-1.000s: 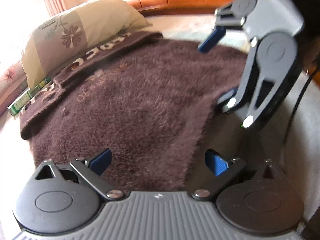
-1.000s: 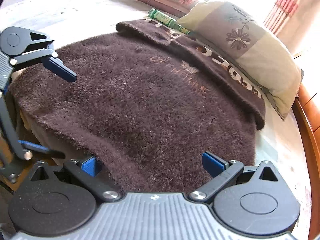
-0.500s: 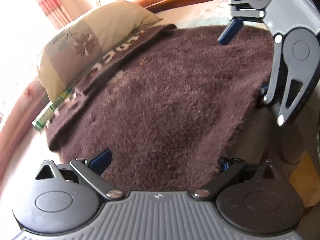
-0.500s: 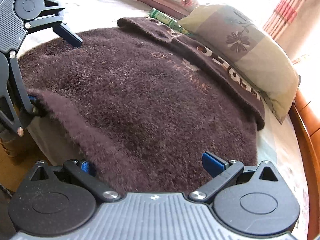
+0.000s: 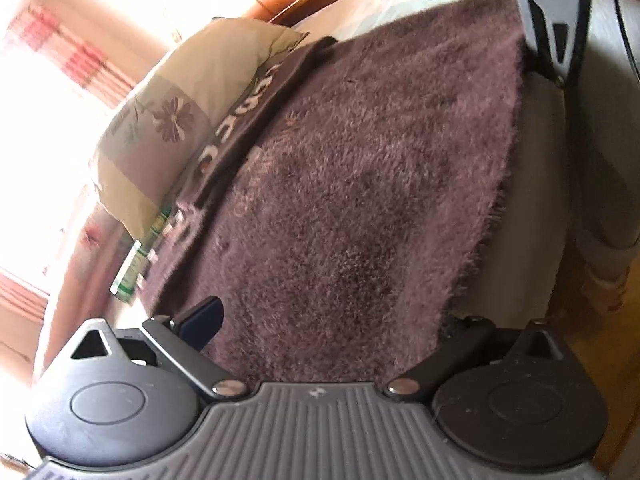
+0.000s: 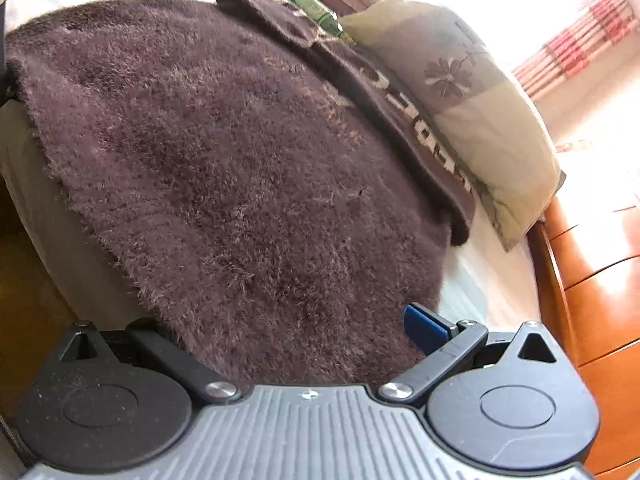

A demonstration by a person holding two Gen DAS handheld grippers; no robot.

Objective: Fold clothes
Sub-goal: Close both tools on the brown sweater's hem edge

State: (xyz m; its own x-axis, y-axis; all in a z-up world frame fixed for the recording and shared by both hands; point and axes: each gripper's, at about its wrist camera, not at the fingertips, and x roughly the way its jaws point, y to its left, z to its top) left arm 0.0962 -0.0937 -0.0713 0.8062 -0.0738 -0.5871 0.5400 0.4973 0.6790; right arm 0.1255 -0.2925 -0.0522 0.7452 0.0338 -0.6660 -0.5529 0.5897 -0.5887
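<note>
A fuzzy dark-brown garment (image 5: pixel 360 168) with pale lettering lies spread on the bed, its near hem hanging over the mattress edge. My left gripper (image 5: pixel 332 320) stands open astride that hem: the left blue pad (image 5: pixel 202 318) rests above the fabric and the right finger is hidden under it. My right gripper (image 6: pixel 284 324) is open the same way on the garment (image 6: pixel 224 152), with its right blue pad (image 6: pixel 424 324) showing and its left finger under the cloth. The right gripper (image 5: pixel 554 20) also appears at the top right of the left wrist view.
A floral pillow (image 6: pixel 468 92) lies against the garment's far edge, with a green bottle (image 6: pixel 316 10) beside it. An orange wooden cabinet (image 6: pixel 596 280) stands at the right. The mattress side (image 5: pixel 560 200) drops to the wooden floor (image 6: pixel 28 288).
Both grippers slid onto the hem, so each one's inner pad is now hidden under the fabric. They moved apart along the edge, and both views have rolled.
</note>
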